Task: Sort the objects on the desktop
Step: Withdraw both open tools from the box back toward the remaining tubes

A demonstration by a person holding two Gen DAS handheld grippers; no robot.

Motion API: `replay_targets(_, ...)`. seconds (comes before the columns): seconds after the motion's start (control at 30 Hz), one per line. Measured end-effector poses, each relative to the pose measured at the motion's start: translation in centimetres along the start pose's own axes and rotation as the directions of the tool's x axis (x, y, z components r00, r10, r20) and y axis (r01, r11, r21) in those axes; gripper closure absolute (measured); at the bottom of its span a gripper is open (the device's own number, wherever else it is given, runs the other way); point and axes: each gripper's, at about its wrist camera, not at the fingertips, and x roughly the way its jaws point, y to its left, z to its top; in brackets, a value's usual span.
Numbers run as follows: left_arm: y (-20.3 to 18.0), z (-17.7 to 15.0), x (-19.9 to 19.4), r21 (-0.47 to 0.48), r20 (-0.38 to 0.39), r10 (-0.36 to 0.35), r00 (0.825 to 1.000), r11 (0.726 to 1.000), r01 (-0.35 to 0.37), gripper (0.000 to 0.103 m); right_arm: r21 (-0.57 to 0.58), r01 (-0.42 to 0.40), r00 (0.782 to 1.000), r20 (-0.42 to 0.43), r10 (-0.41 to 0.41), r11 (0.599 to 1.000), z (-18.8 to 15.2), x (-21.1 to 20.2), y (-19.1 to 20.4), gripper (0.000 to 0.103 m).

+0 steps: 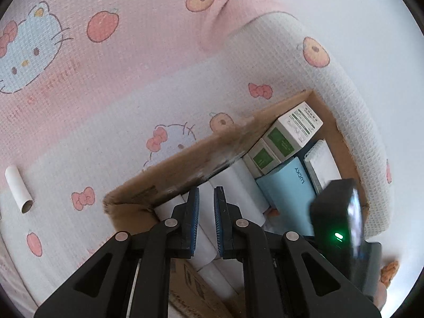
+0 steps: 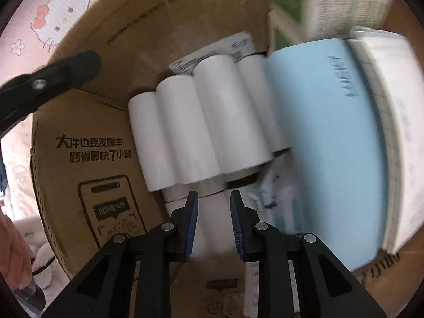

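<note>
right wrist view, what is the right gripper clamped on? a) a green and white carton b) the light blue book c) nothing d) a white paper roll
d: in the right wrist view the right gripper has a white paper roll pinched between its blue pads, above the brown cardboard box.

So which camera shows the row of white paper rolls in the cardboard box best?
The right wrist view: the white paper rolls lie side by side, unobstructed. In the left wrist view the rolls are mostly hidden behind the gripper fingers and box wall.
</note>
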Motion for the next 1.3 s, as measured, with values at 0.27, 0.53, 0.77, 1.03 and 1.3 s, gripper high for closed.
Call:
replay_targets(0.27, 1.6, -0.1, -0.8, -0.014, 0.023, -0.002, 1.000, 1.000, 0.002, 0.091, -0.008, 0.052, 0.998, -0.038, -0.052, 0.999, 0.6, 1.8, 1.3, 0.082)
replay_targets(0.53, 0.5, -0.6, -1.0, 0.019, 0.038, 0.009, 0.999, 1.000, -0.010, 0.090, -0.029, 0.108, 0.993, 0.043, -0.107, 0.994, -0.9, -0.4, 1.6, 0.082)
replay_targets(0.77, -0.6, -0.8, -0.6, 0.061, 0.025, 0.004, 1.000, 0.998, -0.006, 0.090, 0.023, 0.147, 0.986, 0.075, -0.148, 0.989, -0.8, -0.7, 0.1, 0.082)
replay_targets(1.03, -1.0, -0.2, -0.4, 0.083, 0.039, 0.035, 0.999, 0.996, -0.038, 0.090, 0.038, 0.109, 0.987, 0.114, -0.113, 0.993, -1.1, -0.2, 0.5, 0.082)
replay_targets(1.3, -1.9, -1.0, -1.3, 0.126, 0.062, 0.000, 0.998, 0.992, -0.008, 0.088, -0.012, 0.103, 0.965, 0.243, -0.097, 0.995, -4.4, -3.8, 3.0, 0.082)
